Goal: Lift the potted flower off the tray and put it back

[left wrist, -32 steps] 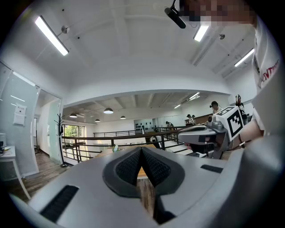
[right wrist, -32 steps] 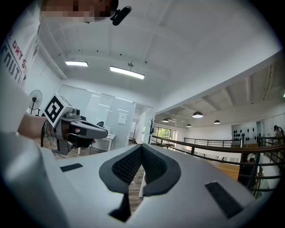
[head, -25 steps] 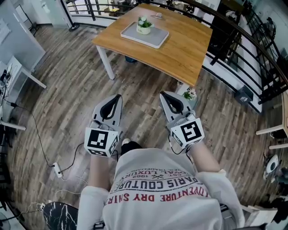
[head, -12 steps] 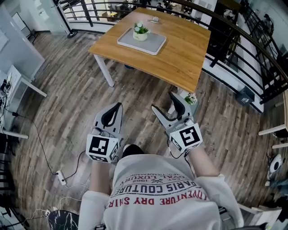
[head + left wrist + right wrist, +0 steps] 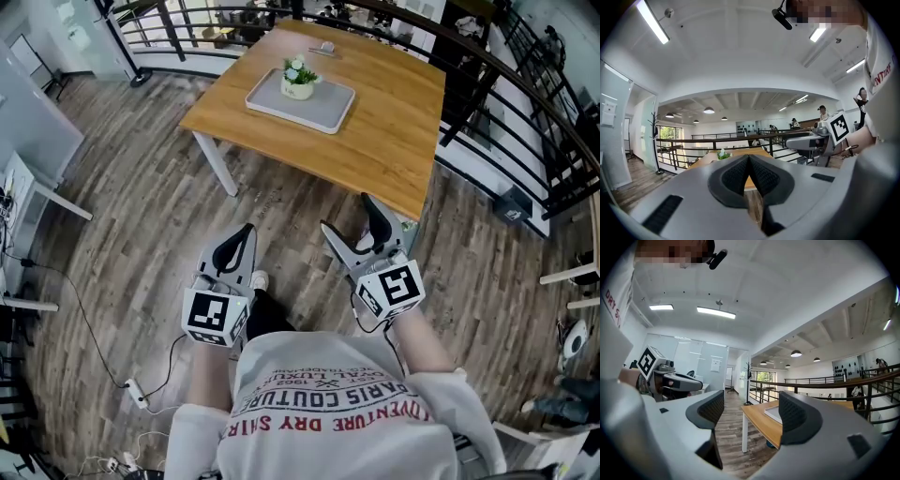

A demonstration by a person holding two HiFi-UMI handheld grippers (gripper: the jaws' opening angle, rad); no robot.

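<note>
The potted flower (image 5: 299,77), a small white pot with green leaves and pale blooms, stands on the grey tray (image 5: 323,105) on the wooden table (image 5: 375,141). Both grippers hang over the floor, well short of the table's near edge. My left gripper (image 5: 246,230) is shut with nothing in it; in the left gripper view its pads (image 5: 740,173) meet, and the flower (image 5: 723,154) shows far off above them. My right gripper (image 5: 349,214) stands open; its jaws have just been opening, with nothing between them (image 5: 751,399). The tray's corner (image 5: 772,412) shows beyond.
Black railings (image 5: 487,84) run behind and to the right of the table. A white table leg (image 5: 216,161) stands at the near left corner. Another small potted plant (image 5: 405,223) sits on the floor by the right gripper. Cables and a power strip (image 5: 137,396) lie at lower left.
The right gripper's jaws went from shut to wide open. The person has stepped towards the table, so it sits closer to both grippers. The left gripper stays shut.
</note>
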